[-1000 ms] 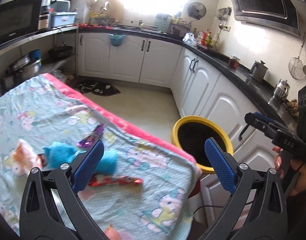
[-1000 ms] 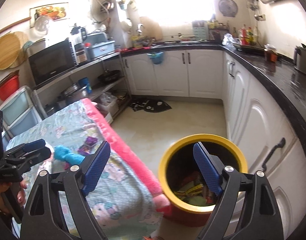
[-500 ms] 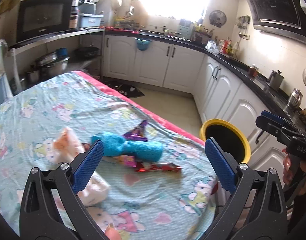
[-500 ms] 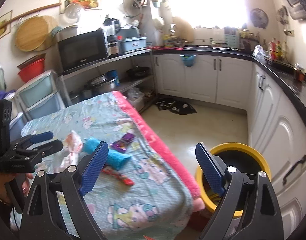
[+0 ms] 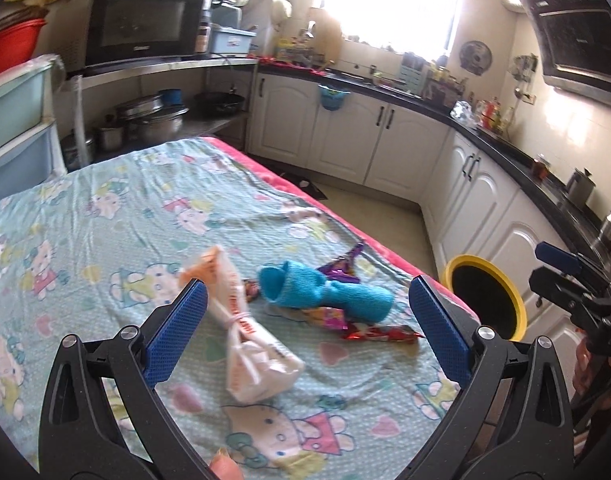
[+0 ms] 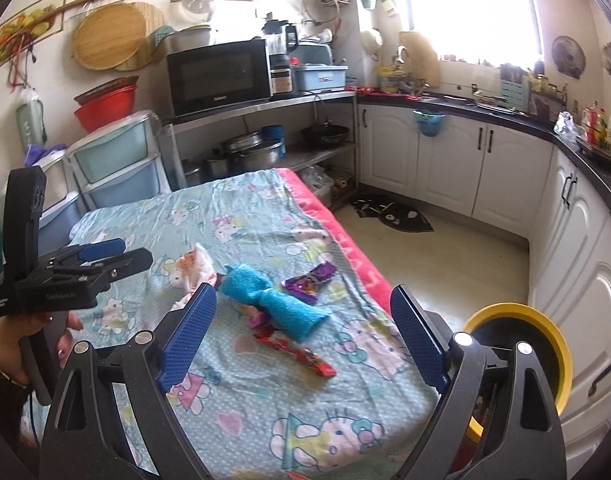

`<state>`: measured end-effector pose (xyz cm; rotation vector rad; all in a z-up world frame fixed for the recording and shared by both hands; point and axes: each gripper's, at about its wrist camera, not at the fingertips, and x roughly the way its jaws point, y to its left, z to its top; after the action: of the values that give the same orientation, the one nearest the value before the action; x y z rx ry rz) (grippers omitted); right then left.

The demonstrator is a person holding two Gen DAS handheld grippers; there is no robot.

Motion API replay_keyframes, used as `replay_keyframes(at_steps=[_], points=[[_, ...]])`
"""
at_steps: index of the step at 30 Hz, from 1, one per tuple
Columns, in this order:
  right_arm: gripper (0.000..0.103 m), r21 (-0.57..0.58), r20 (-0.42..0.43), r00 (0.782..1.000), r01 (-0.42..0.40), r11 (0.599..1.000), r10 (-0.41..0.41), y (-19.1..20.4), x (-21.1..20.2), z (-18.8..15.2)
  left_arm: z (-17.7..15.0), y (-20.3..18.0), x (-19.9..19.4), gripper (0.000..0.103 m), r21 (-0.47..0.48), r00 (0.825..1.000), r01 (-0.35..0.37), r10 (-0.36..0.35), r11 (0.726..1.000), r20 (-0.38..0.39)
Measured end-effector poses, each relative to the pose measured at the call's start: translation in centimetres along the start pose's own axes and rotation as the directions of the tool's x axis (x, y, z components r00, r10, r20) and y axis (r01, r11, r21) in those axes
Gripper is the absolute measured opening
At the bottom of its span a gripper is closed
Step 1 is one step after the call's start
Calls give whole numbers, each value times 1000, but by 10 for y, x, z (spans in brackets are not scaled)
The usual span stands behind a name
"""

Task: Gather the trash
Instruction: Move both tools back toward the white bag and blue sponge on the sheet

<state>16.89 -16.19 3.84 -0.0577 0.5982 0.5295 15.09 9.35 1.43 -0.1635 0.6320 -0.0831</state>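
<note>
Trash on cartoon-print sheet [image 5: 105,208], clustered mid-table:
- red foil wrapper [image 5: 379,335], long, flat, lying toward yellow-rimmed bin [image 5: 485,300]
- purple wrapper [image 6: 310,281], crumpled
- white bag [image 5: 249,344], knotted

Left gripper [image 5: 305,334], right gripper [image 6: 303,336]: jaws wide, empty.

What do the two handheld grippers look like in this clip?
Both match: black plastic frames with silver pivot screws and textured blue pads. The left gripper shows a tall black upright and small white lettering from the right view; the right gripper likewise bears faint lettering.
</note>
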Motion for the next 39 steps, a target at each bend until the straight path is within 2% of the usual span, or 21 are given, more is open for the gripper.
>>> replay_keyframes(at_steps=[9, 21, 29, 39], points=[[86, -46, -48, 998, -34, 998, 32, 14, 33, 3, -3, 39, 11, 92, -85, 998, -56, 54, 995, -17], [86, -103, -157, 987, -42, 994, 26, 18, 95, -5, -15, 63, 44, 92, -138, 992, -108, 98, 984, -75], [85, -143, -245, 969, -30, 989, -6, 7, 138, -16, -23, 63, 67, 92, -150, 989, -105, 87, 983, -122], [81, -154, -330, 944, -43, 987, -11, -6, 174, -29, -36, 57, 96, 92, -194, 984, -62, 27, 979, -177]])
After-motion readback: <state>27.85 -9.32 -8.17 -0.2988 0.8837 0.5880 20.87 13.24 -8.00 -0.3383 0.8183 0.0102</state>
